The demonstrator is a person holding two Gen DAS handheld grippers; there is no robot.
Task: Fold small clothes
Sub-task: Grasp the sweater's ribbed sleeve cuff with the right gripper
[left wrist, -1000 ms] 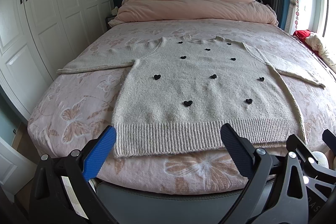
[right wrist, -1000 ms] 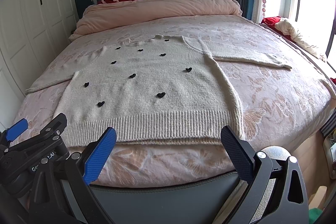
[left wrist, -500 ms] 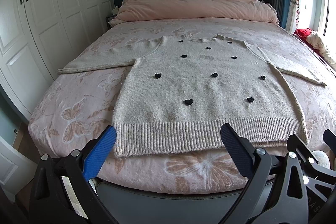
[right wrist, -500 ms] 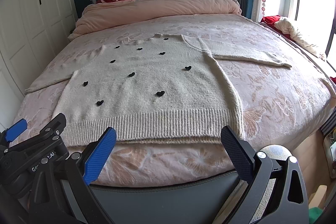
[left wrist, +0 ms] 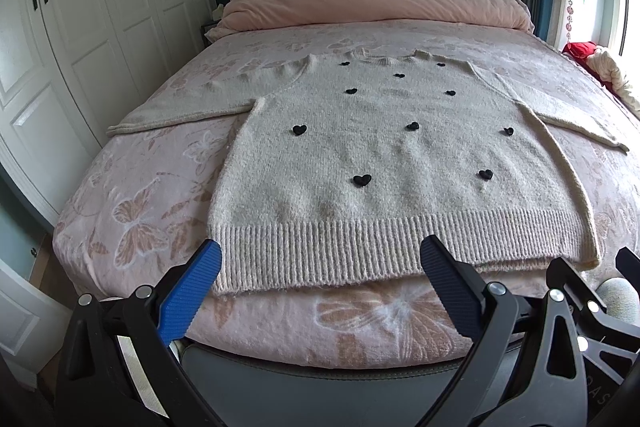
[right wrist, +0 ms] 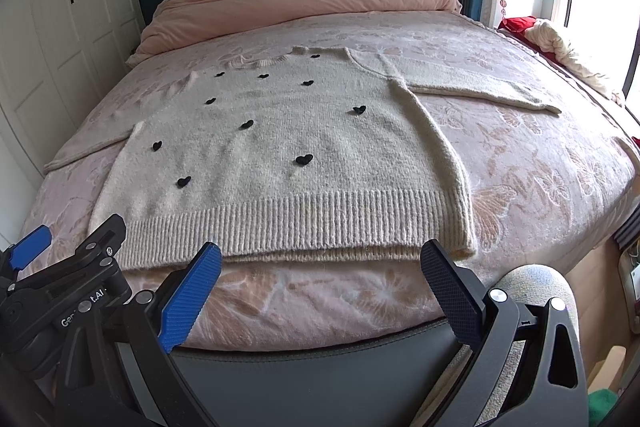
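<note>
A cream knit sweater with small black hearts (left wrist: 384,163) lies flat and face up on the bed, sleeves spread to both sides, ribbed hem toward me; it also shows in the right wrist view (right wrist: 288,155). My left gripper (left wrist: 320,259) is open and empty, hovering just short of the hem's left half. My right gripper (right wrist: 320,259) is open and empty, just short of the hem's right half. The left gripper's body shows at the lower left of the right wrist view (right wrist: 60,291).
The bed has a pink butterfly-print cover (left wrist: 140,211) and a rolled pink duvet (left wrist: 372,3) at the head. White wardrobe doors (left wrist: 80,27) stand on the left. Red and white clothes (right wrist: 552,43) lie by the window on the right. A dark bed frame edge (right wrist: 320,367) is directly below the grippers.
Both grippers have eased slightly forward toward the sweater's hem. Both stay open and the sweater has not moved.
</note>
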